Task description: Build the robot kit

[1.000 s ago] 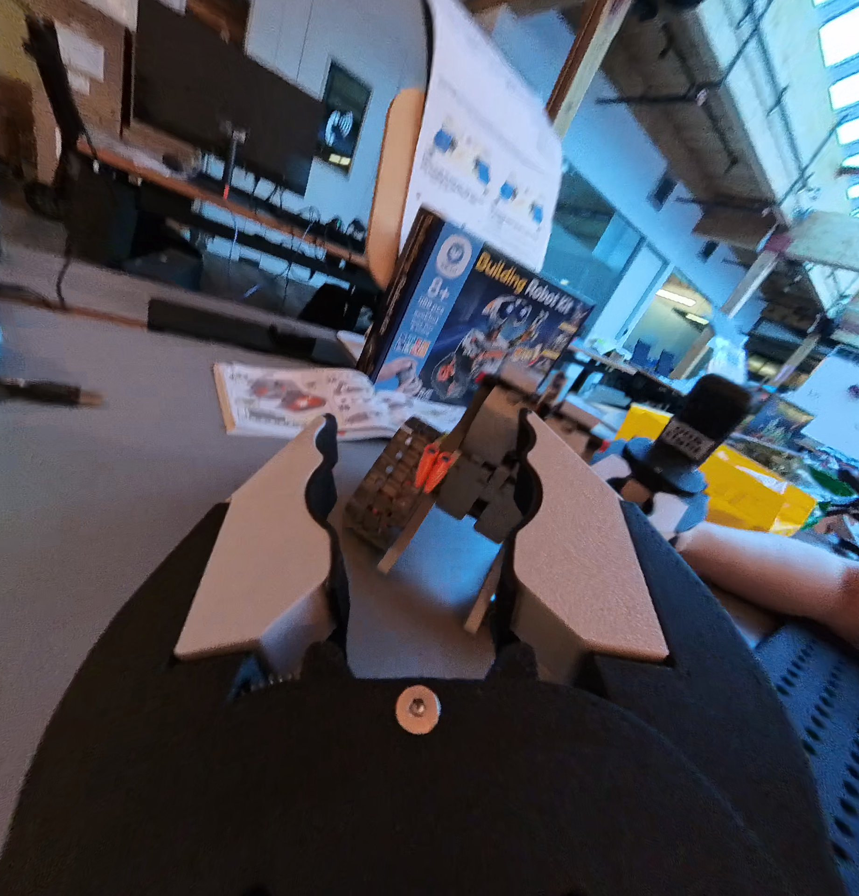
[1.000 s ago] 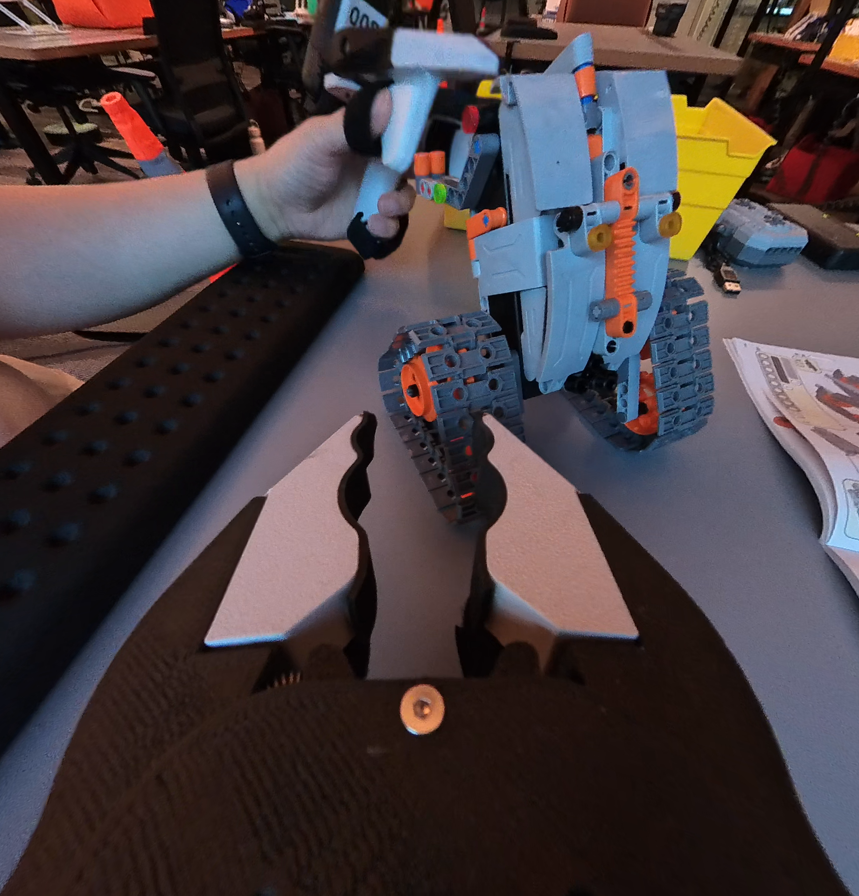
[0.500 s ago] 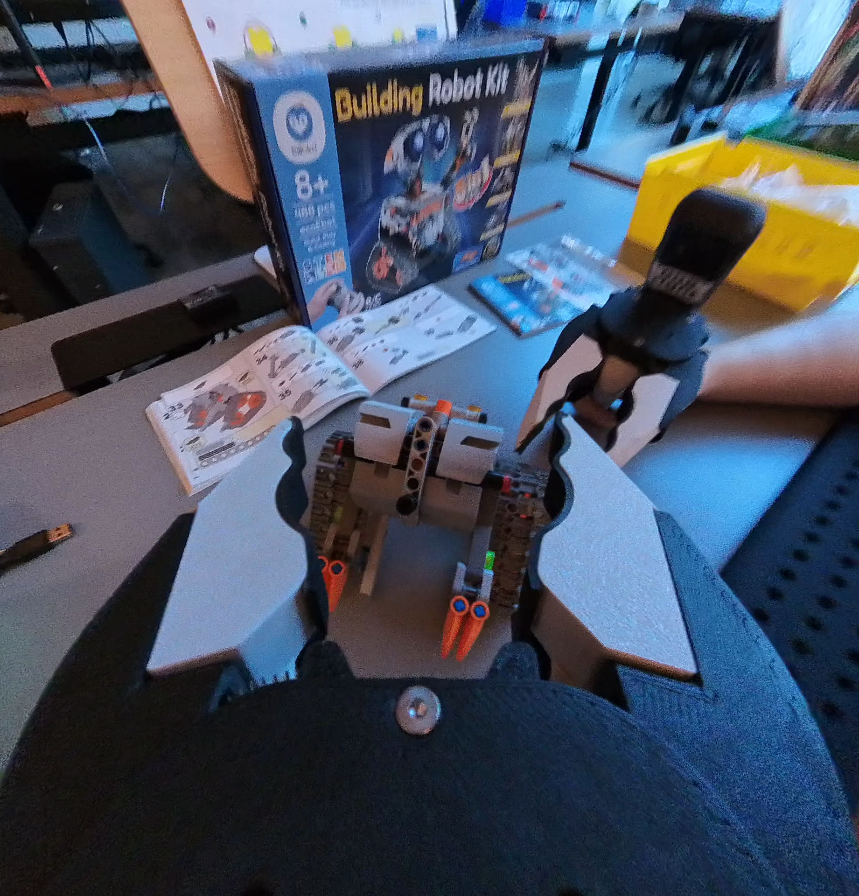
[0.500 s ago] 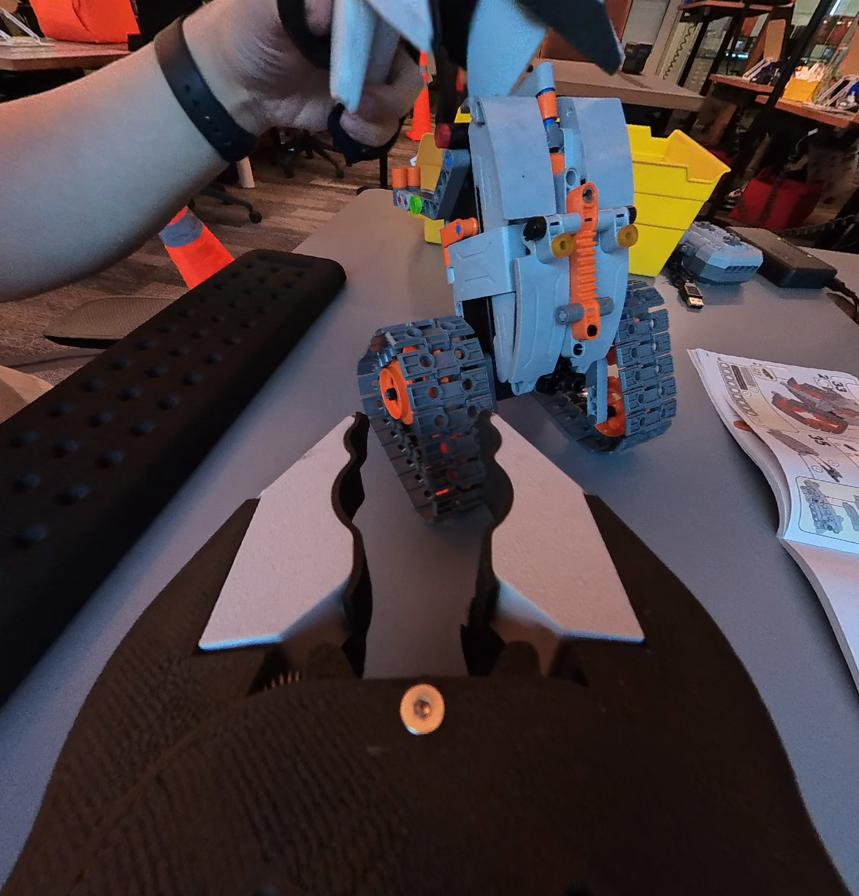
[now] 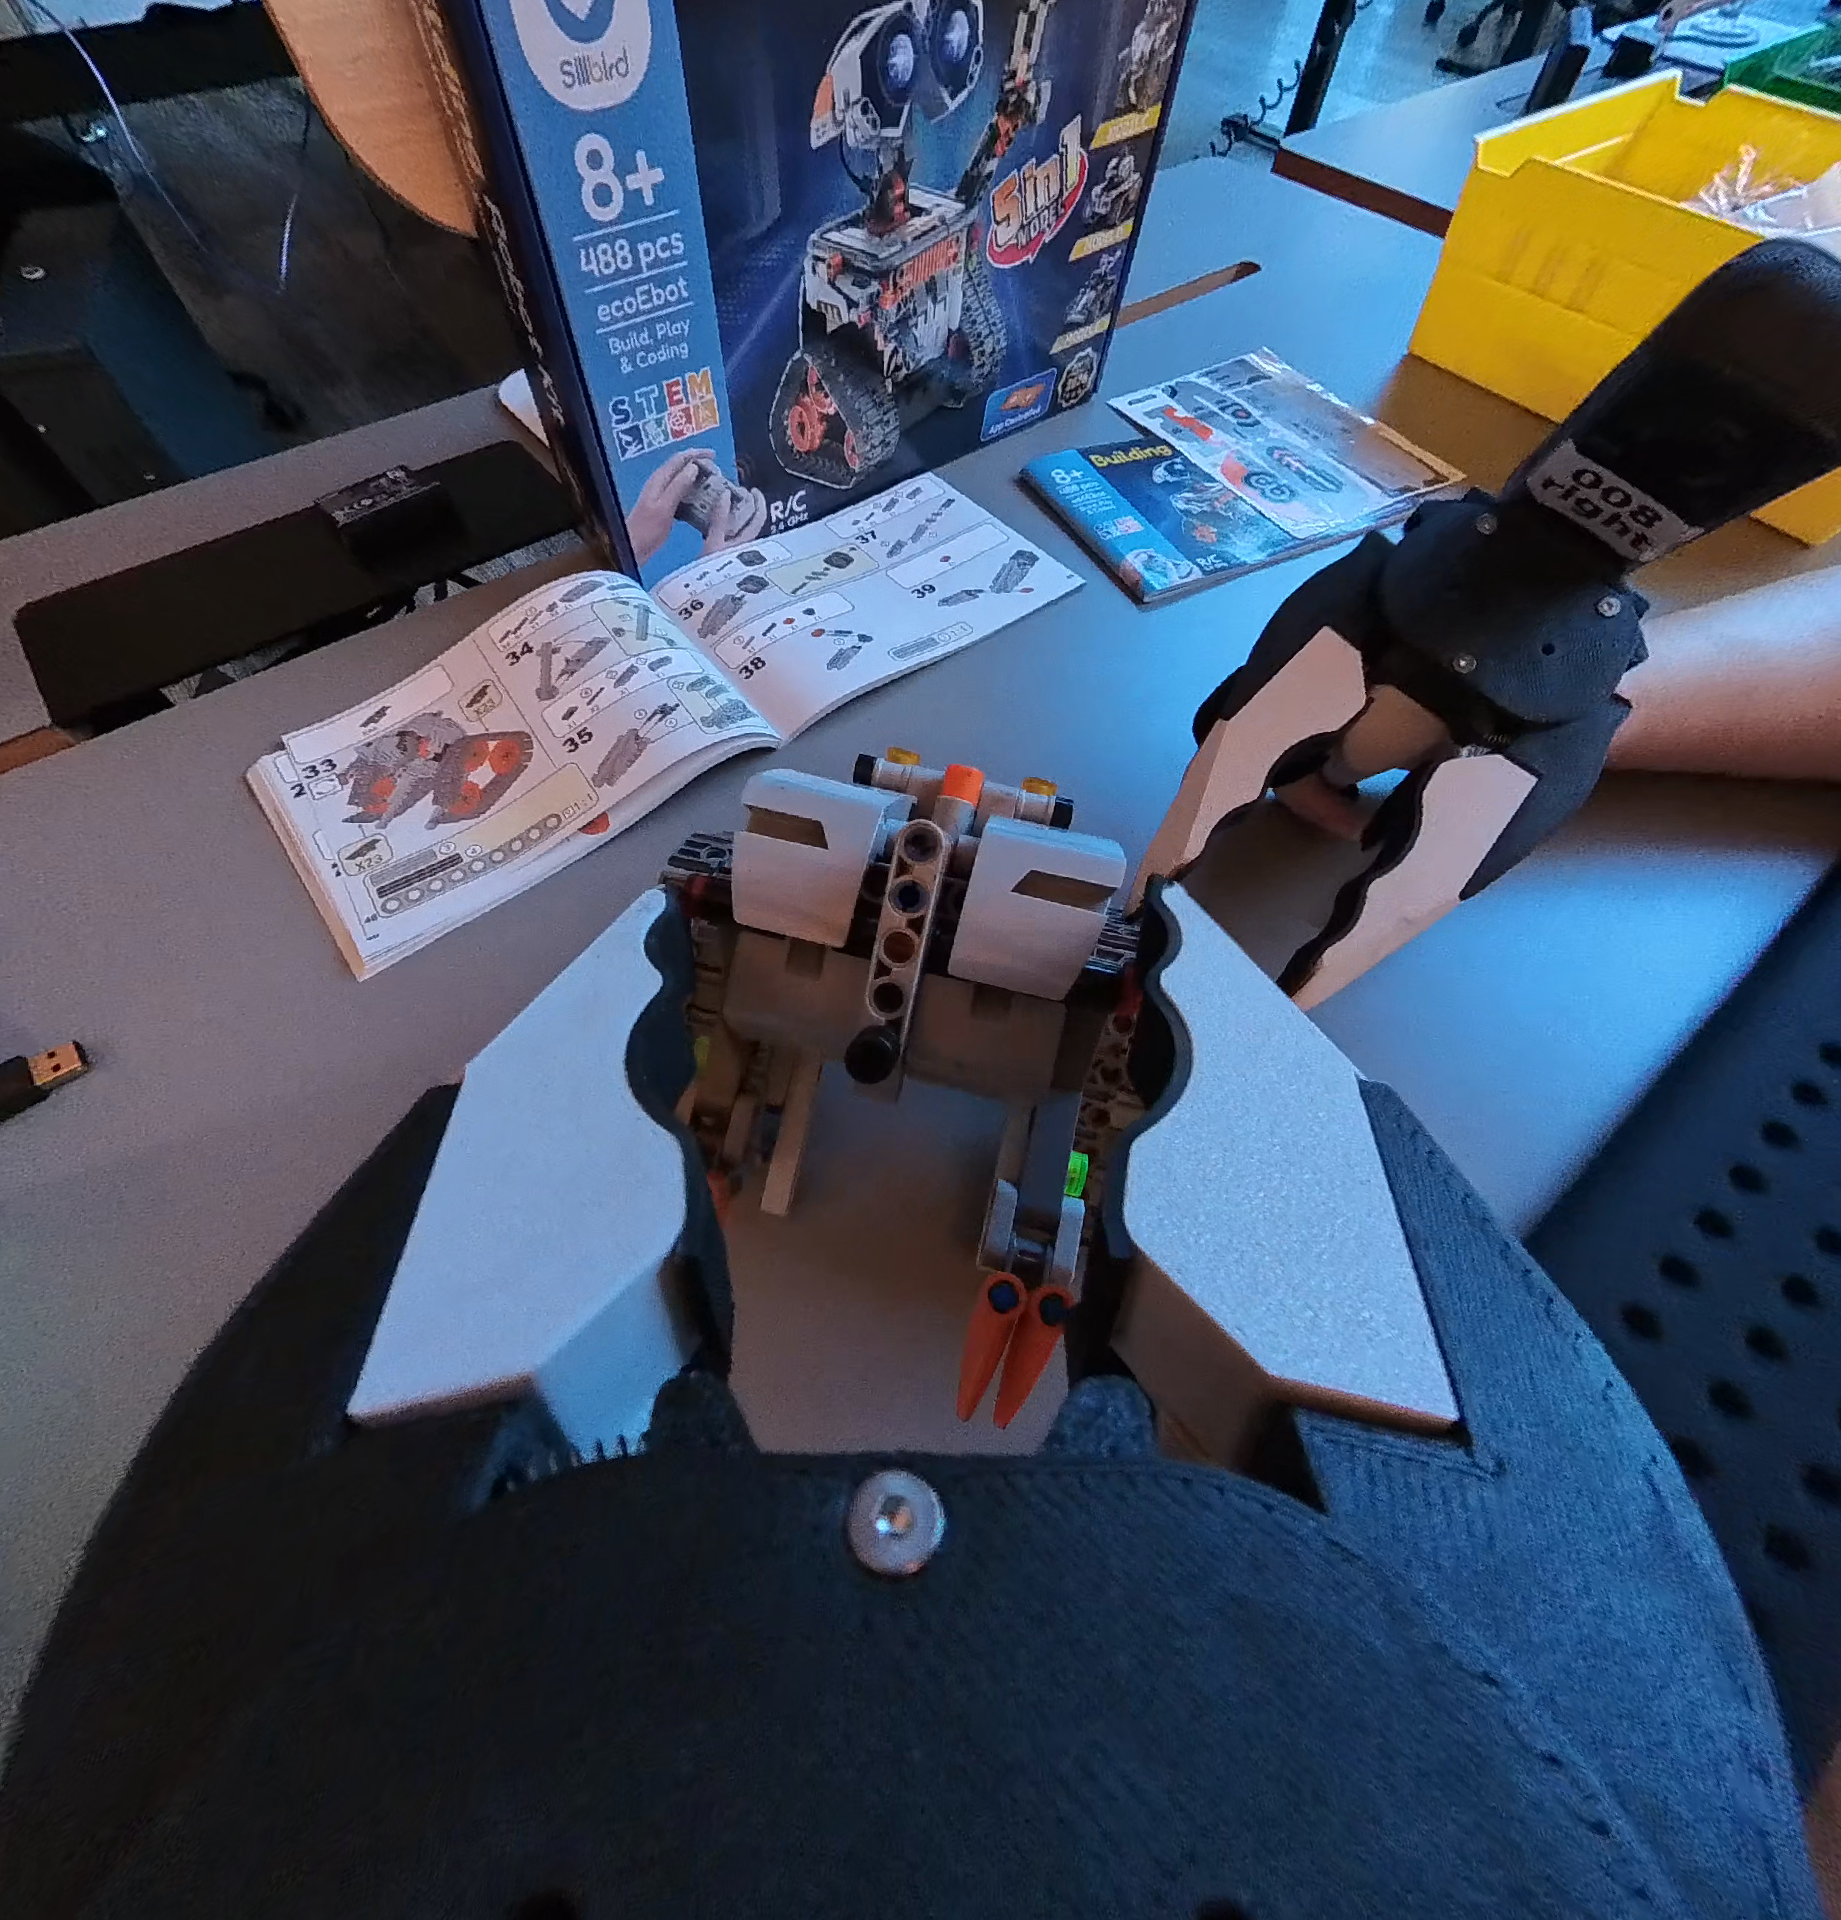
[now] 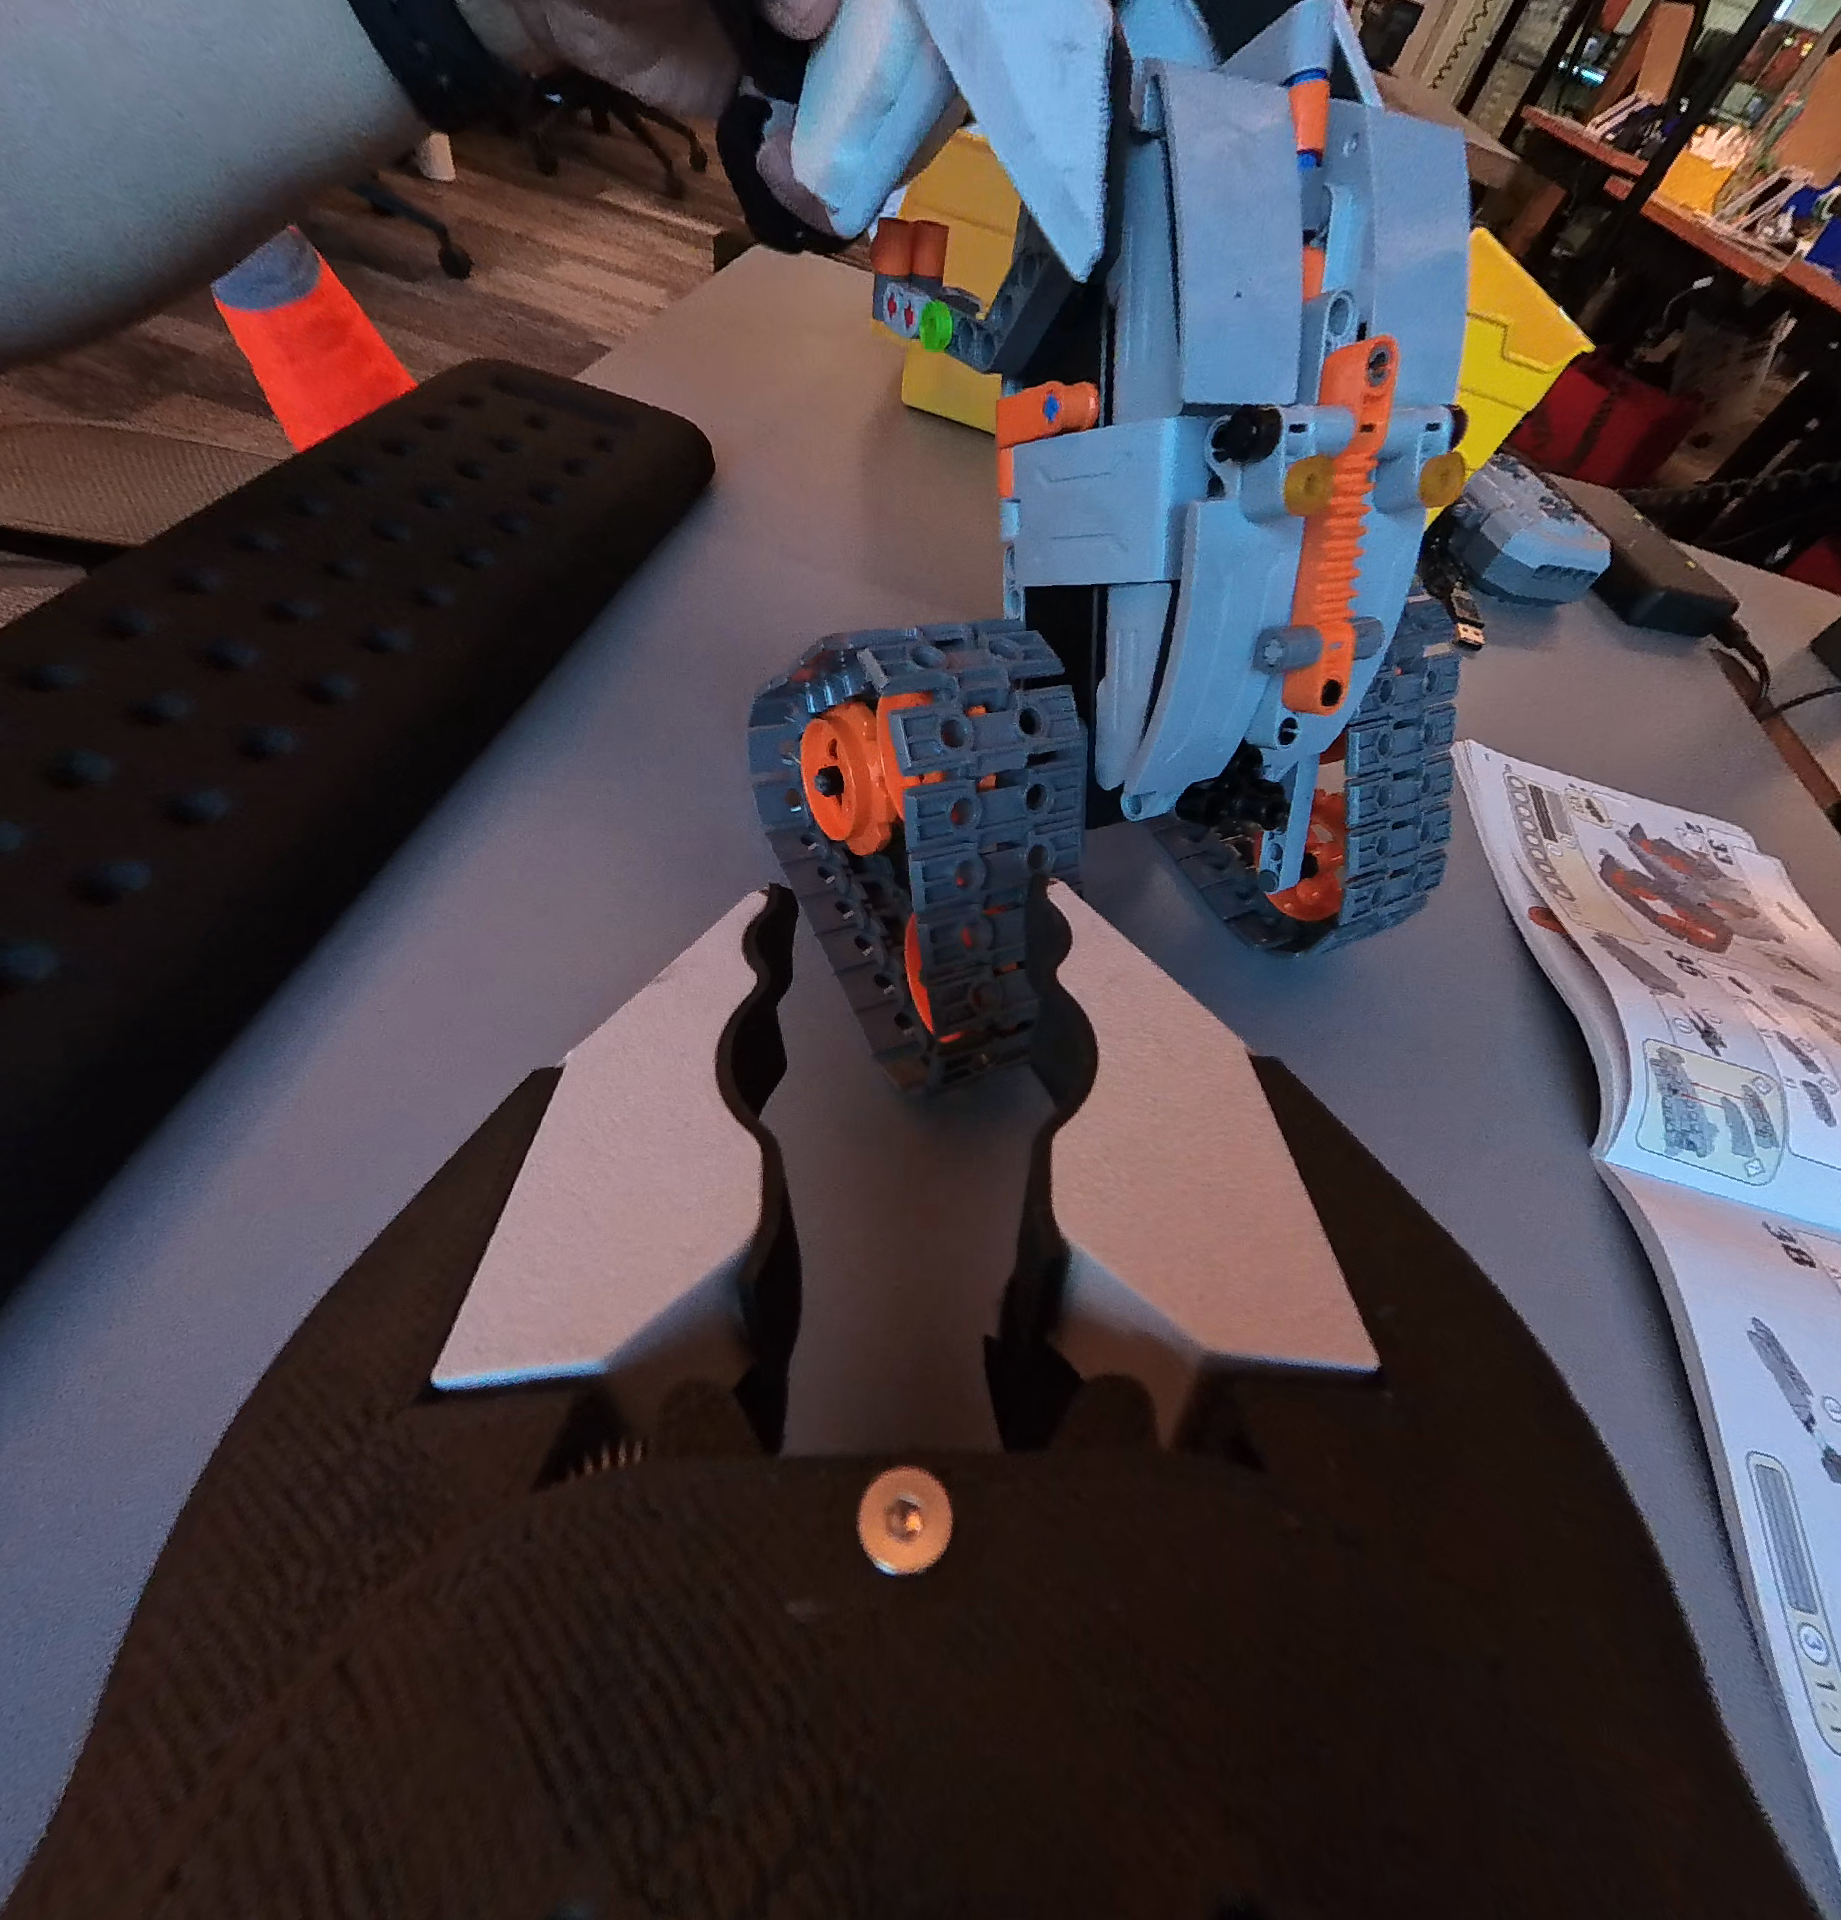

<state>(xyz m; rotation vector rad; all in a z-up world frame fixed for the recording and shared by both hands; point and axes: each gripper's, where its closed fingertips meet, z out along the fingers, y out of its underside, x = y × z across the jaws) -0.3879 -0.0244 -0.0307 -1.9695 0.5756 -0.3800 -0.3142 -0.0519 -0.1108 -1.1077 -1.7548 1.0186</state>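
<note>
We've got the left gripper [image 5: 911,925] above the grey-and-orange brick-built tracked robot [image 5: 900,997], jaws spread wide either side of its upper body; whether the fingers actually touch it we cannot tell. The robot stands upright on the grey table [image 6: 625,831]. Right gripper [image 6: 911,925] is low at table level, jaws parted around the robot's near dark-grey tread [image 6: 937,831], contact unclear. Open white instruction booklet [image 5: 625,717] lies just behind, tall blue kit box [image 5: 791,260] beyond it, yellow plastic bin [image 5: 1560,239] far right.
</note>
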